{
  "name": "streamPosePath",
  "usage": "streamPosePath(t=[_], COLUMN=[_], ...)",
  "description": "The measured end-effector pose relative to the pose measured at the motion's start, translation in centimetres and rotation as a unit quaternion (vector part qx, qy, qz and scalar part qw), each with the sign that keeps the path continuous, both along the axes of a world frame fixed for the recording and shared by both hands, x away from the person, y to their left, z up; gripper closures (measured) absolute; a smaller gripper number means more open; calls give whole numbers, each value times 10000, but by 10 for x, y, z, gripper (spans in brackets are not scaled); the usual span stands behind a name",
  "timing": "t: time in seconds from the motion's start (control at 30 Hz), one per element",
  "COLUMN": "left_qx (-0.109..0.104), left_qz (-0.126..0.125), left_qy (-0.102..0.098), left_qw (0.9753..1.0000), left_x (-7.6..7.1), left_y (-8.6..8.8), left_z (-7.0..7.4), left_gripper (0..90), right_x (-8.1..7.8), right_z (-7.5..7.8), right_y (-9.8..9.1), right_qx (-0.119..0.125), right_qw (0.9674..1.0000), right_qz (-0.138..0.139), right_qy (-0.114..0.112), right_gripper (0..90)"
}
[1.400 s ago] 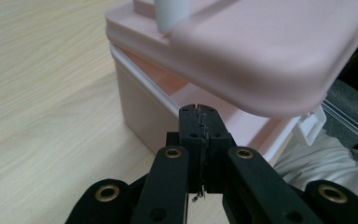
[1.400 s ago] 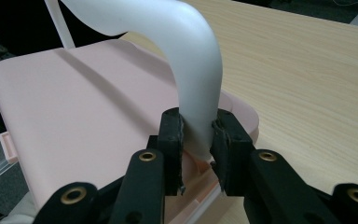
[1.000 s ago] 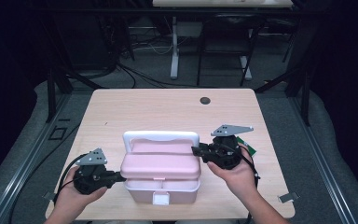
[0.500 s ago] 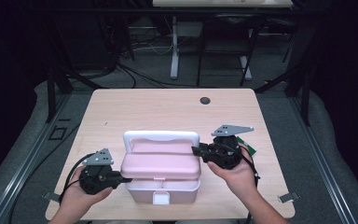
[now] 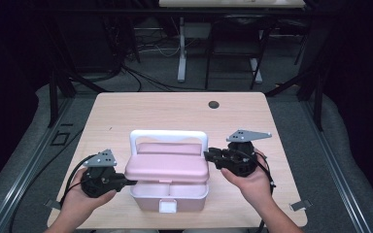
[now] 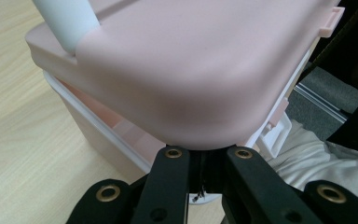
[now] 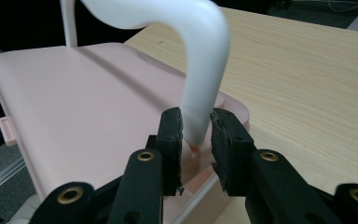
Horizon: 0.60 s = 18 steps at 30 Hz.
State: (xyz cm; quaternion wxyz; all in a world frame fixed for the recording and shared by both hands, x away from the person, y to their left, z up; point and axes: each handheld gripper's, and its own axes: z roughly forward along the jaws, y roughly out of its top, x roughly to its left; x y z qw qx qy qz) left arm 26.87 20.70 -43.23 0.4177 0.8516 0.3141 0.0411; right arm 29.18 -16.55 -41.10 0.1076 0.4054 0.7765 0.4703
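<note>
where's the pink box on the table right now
In the high view the pink box sits near the table's front edge, midway between the left claw and the right claw.

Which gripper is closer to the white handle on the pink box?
Right. The right gripper has its jaws around the white handle base; the left gripper sits under the pink lid corner, away from it.

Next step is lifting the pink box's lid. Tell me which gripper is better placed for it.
Left. The left gripper, jaws shut, is tucked under the lid edge, where a gap above the base already shows. The right gripper clasps the white handle foot, probably steadying the box.
</note>
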Motion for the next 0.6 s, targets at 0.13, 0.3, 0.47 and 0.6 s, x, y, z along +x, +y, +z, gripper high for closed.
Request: streamPosePath(t=[0.13,0.3,0.47,0.6], left_qx=[-27,-46,-115,-131], left_qz=[28,84,130,172], left_qy=[-58,-121,-104,-135], left_qw=[10000,9999,9998,9997], left_x=[3,10,17,23], left_y=[-1,-1,-1,-1], left_z=[7,18,26,33], left_gripper=[895,895,896,897], right_x=[-4,-7,-9,-11], right_z=[2,0,-3,-6], right_y=[-8,-14,-15,-15], right_qx=[0,-41,-112,-156], right_qw=[10000,10000,9999,9998], right_qz=[-32,-71,-88,-62], right_qy=[-10,30,47,66], right_gripper=[733,752,791,823])
